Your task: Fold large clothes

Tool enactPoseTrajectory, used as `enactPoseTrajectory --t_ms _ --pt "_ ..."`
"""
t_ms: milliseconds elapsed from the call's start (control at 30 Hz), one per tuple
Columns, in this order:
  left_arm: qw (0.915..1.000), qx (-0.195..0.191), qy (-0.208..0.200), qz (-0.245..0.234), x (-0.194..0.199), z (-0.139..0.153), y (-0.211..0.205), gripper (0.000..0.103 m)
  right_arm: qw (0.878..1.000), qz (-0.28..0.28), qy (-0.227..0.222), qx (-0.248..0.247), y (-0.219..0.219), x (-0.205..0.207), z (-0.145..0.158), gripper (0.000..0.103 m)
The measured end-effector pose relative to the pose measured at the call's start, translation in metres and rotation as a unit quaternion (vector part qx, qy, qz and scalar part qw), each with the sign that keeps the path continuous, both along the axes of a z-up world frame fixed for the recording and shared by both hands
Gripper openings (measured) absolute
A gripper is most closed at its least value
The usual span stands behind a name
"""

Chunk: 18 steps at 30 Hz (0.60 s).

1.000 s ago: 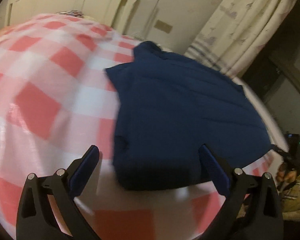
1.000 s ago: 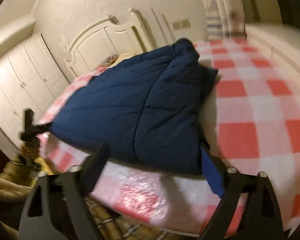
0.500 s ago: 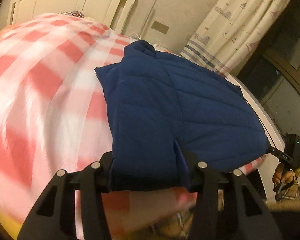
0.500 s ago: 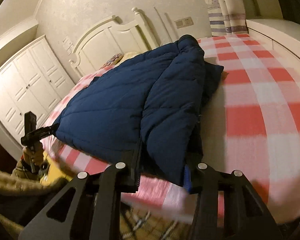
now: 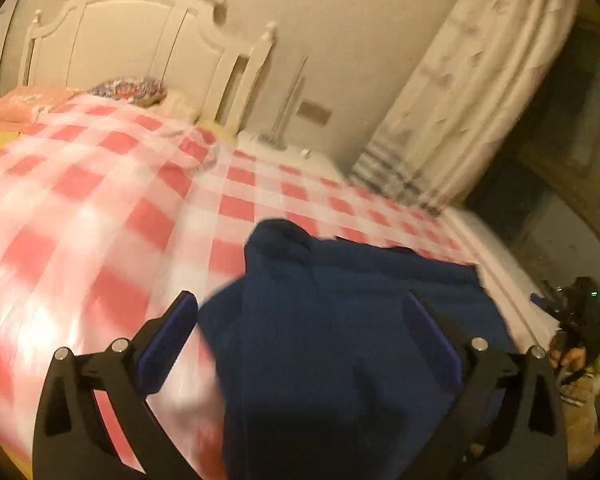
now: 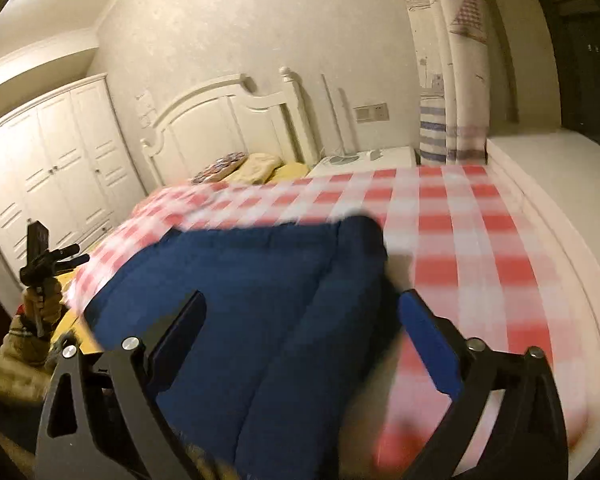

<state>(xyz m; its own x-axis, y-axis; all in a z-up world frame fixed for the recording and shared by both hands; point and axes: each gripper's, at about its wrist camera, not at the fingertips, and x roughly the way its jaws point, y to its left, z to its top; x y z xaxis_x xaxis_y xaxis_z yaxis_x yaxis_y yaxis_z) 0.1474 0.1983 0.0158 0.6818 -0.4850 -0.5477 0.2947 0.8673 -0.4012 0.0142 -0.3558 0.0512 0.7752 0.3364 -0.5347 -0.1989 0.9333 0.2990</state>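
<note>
Left tool [image 5: 300, 320] jaws spread wide, nothing clamped; navy jacket [image 5: 340, 340] fills the gap between the fingers and runs under the tool, contact unclear from blur. Right tool [image 6: 302, 316] also spread wide, gripping nothing, with the jacket's folded ridge lying between its fingers. The jacket sits at the near edge of the bed [image 6: 480, 240], on the red-and-white checked cover, bunched into a thick fold; its collar end [image 5: 278, 236] points away from both tools toward the headboard [image 6: 228, 120], so the long axis runs roughly straight ahead of each tool. Both tools are at the near hem end, left tool at the jacket's left side, right tool at its right side; neither looks clearly nearer. Judgement: the next move likely calls for pinching the near hem corners and carrying them forward along that axis toward the collar. Risk: puffy padding may slip from a shallow bite. Pillows [image 6: 256, 166] lie by the headboard, wardrobe [image 6: 52, 168] far left, curtain [image 5: 460, 100] right.
</note>
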Motion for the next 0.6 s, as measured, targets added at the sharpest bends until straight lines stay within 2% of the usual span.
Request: enactPoseTrajectory --t_ms 67,167,200,233,267,300,333,367,433,500,600 --pt "0.9986 0.006 0.051 -0.013 0.056 -0.013 -0.029 0.100 0.999 -0.010 0.043 0.004 0.006 0.057 -0.012 0.092" --pt "0.9938 0.028 0.107 0.002 0.116 -0.036 -0.053 0.098 0.994 -0.023 0.106 0.013 0.002 0.108 -0.046 0.091" --pt "0.9930 0.032 0.114 0.000 0.124 -0.042 -0.059 0.094 0.991 -0.028 0.131 0.024 -0.001 0.125 -0.060 0.089" --pt "0.9919 0.036 0.122 -0.004 0.135 -0.047 -0.065 0.091 0.988 -0.029 0.145 0.035 -0.003 0.133 -0.070 0.081" --pt "0.9909 0.039 0.128 -0.008 0.139 -0.051 -0.069 0.084 0.986 -0.030 0.155 0.050 -0.006 0.140 -0.081 0.070" --pt "0.9900 0.047 0.133 -0.012 0.144 -0.054 -0.073 0.067 0.987 -0.034 0.148 0.054 -0.006 0.140 -0.083 0.064" --pt "0.9895 0.057 0.131 -0.018 0.145 -0.054 -0.076 0.052 0.989 -0.031 0.130 0.057 -0.006 0.137 -0.080 0.044" --pt "0.9892 0.083 0.119 -0.017 0.144 -0.050 -0.081 0.022 0.991 -0.026 0.117 0.058 -0.005 0.132 -0.076 0.031" --pt "0.9906 0.095 0.095 -0.025 0.138 -0.044 -0.081 0.017 0.996 -0.022 0.081 0.044 0.000 0.119 -0.058 0.027" --pt "0.9927 0.100 0.066 -0.019 0.130 -0.025 -0.082 0.016 0.998 -0.020 0.055 0.036 0.003 0.114 -0.040 0.025" --pt "0.9960 0.080 0.040 0.001 0.124 0.005 -0.079 0.016 0.999 -0.021 0.016 0.018 0.009 0.112 -0.008 0.025"
